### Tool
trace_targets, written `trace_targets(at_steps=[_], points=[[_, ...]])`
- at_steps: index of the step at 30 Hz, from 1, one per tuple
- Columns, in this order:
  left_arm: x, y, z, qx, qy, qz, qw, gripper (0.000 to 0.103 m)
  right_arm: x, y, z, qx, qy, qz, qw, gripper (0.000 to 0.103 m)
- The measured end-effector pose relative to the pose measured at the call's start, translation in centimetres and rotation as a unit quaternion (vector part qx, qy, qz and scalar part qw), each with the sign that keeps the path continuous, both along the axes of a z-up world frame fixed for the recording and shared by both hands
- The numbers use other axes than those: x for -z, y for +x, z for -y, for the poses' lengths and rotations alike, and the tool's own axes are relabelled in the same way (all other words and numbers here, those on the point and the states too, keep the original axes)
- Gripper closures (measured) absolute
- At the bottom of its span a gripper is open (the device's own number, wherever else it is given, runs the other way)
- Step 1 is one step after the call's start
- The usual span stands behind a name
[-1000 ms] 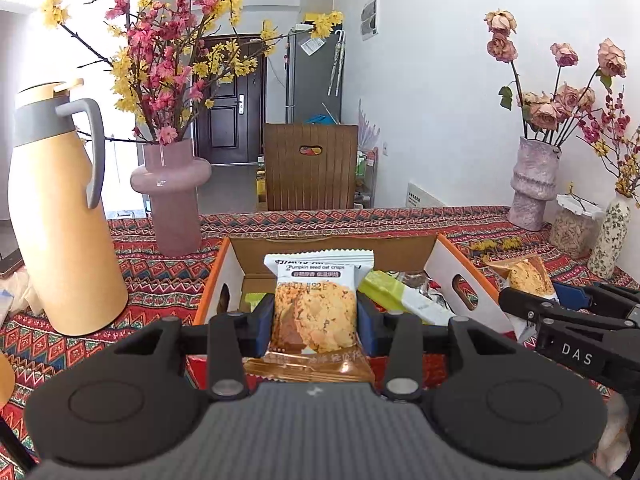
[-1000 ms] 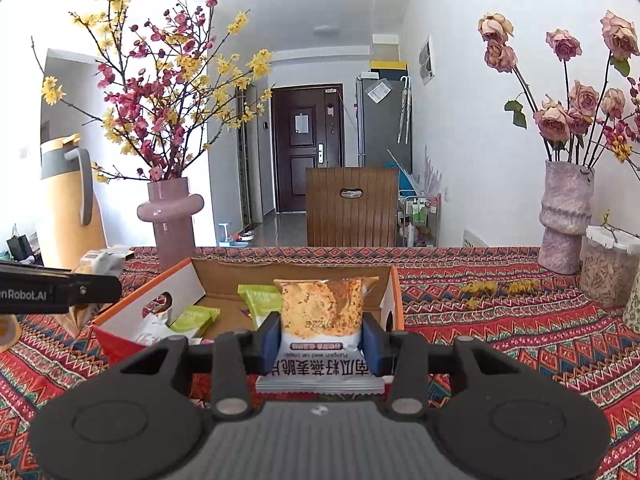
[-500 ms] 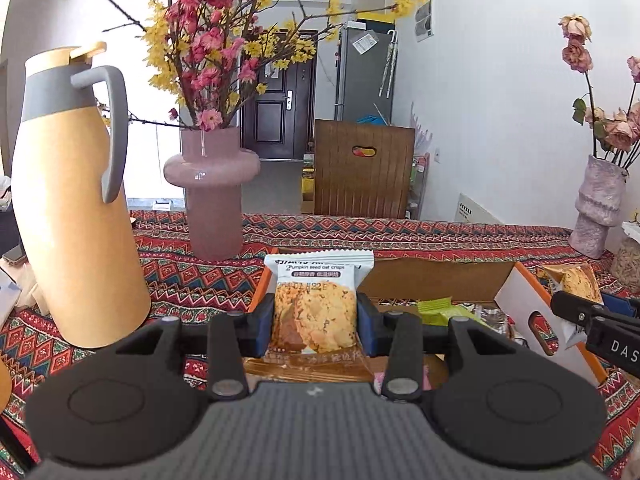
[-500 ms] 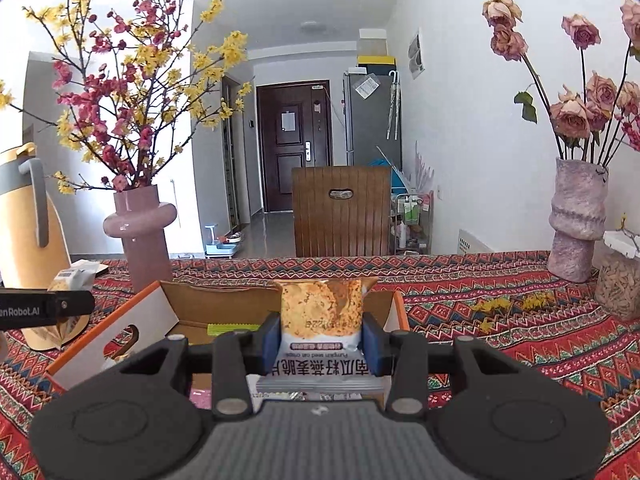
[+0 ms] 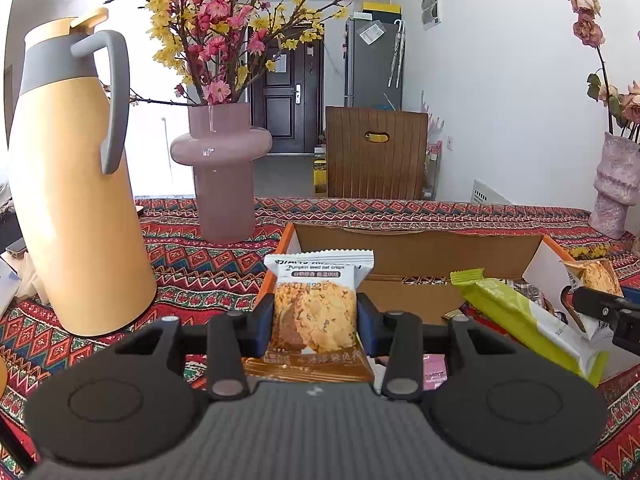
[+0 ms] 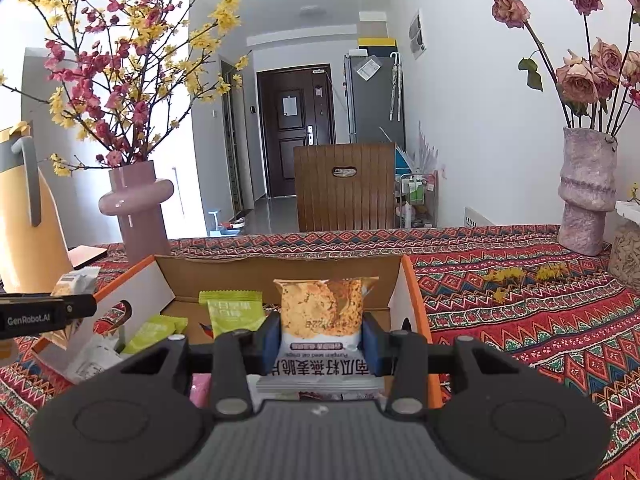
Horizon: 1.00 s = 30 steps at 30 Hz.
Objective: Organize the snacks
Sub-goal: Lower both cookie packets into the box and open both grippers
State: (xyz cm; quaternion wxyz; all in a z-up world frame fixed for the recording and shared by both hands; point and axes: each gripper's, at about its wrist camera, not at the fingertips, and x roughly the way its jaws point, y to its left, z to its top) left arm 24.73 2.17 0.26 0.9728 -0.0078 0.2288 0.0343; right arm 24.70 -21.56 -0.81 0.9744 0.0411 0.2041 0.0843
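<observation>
Cardboard box (image 6: 280,272) on the patterned tablecloth (image 6: 520,320), with a crisp packet clamped in each gripper.

One pumpkin-seed oat crisp packet (image 5: 316,312) is pinched upright in the left gripper (image 5: 316,320), held over the box's left edge near the yellow thermos jug (image 5: 76,184) and the pink vase (image 5: 224,184). A second, inverted crisp packet (image 6: 322,320) is gripped by the right gripper (image 6: 322,344) over the box's right part — its height above the contents cannot be judged. Green snack packets (image 6: 236,312) are seen inside the box, along with what may be a pink wrapper (image 5: 434,372).
</observation>
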Motion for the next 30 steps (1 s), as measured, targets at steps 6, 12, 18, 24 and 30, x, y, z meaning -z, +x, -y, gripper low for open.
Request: trace_targets(at_steps=[6, 12, 18, 24, 30], points=[[-0.1, -0.7, 0.4, -0.008, 0.005, 0.013, 0.9999, 0.03, -0.1, -0.3, 0.2, -0.005, 0.008, 0.001, 1.0, 0.045], [-0.8, -2.0, 0.3, -0.017, -0.002, 0.048, 0.9987, 0.0, -0.5, -1.1, 0.4, -0.007, 0.02, 0.02, 1.0, 0.0], [-0.6, -1.9, 0.4, -0.017, -0.003, 0.044, 0.9989, 0.0, -0.6, -1.3, 0.9, 0.001, 0.032, 0.023, 0.999, 0.0], [-0.5, -1.9, 0.3, -0.022, -0.006, 0.04, 0.9989, 0.0, -0.6, -1.4, 0.9, 0.002, 0.031, 0.026, 0.999, 0.0], [-0.7, -1.9, 0.3, -0.025, -0.003, 0.043, 0.9988, 0.0, -0.7, -1.4, 0.9, 0.004, 0.029, 0.029, 0.999, 0.0]])
